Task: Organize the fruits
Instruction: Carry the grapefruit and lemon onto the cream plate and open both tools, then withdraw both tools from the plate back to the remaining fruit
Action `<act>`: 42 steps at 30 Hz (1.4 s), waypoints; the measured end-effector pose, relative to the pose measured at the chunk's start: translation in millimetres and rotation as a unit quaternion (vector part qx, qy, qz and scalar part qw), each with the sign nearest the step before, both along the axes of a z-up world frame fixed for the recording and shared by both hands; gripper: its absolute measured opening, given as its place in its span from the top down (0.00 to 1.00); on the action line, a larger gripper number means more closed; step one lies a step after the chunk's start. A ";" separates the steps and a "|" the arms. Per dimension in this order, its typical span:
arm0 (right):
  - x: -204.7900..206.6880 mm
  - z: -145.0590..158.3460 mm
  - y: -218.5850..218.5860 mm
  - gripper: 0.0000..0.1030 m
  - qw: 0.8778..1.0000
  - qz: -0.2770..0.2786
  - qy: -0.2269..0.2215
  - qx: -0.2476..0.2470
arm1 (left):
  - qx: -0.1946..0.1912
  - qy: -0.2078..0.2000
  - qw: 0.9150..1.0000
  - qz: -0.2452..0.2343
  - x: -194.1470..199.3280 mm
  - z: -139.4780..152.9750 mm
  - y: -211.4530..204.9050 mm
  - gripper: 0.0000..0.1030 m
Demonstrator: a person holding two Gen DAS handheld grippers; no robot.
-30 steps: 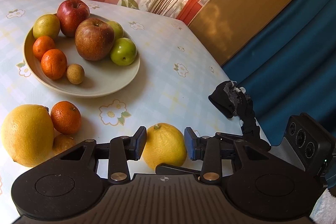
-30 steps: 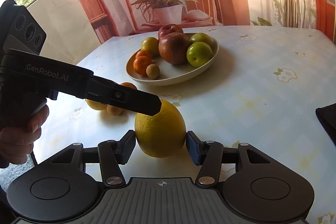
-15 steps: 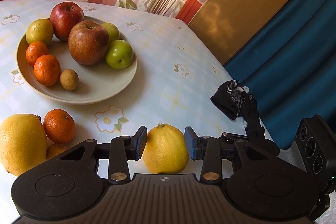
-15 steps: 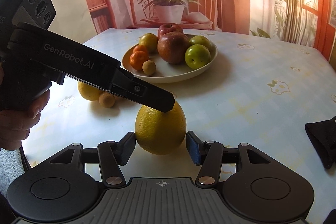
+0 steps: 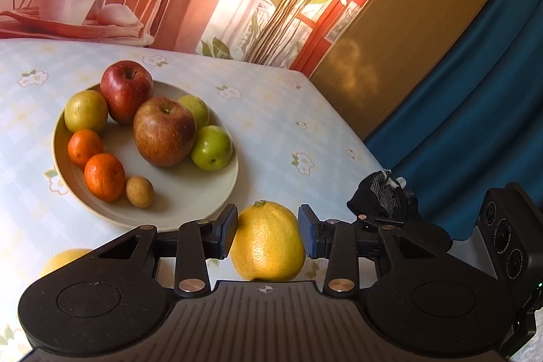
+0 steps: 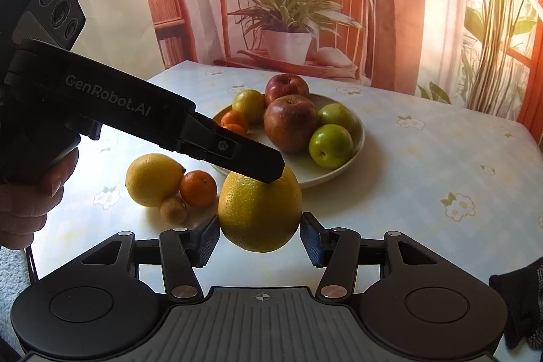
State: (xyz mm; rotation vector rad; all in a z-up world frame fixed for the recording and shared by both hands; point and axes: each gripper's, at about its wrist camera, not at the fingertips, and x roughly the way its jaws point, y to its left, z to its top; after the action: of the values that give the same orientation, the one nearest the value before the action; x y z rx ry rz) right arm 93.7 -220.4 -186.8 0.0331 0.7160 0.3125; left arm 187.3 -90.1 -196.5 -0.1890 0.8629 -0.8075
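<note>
Left wrist: left tongs (image 5: 268, 231) clamped across yellow citrus (image 5: 268, 246), near plate (image 5: 217, 209) on worktop (image 5: 288, 131) | Right wrist: right tongs (image 6: 259, 234) flank the fruit, contact unclear | Handling: likely heavy, firm, pebbled rind; hold at widest girth.

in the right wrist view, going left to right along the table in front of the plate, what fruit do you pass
lemon → small brown fruit → mandarin → big yellow citrus, held by the left gripper
</note>
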 end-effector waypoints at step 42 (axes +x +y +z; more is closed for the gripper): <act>44.2 -26.9 0.9 0.47 0.993 -0.109 -0.032 0.043 | 0.056 -0.044 0.996 0.062 42.5 20.1 29.0 0.61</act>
State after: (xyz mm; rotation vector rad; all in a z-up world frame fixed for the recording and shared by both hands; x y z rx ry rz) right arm 137.9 -219.6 -213.8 0.1806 0.6292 0.1349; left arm 229.8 -61.0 -176.4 -0.1065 0.8037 -0.6451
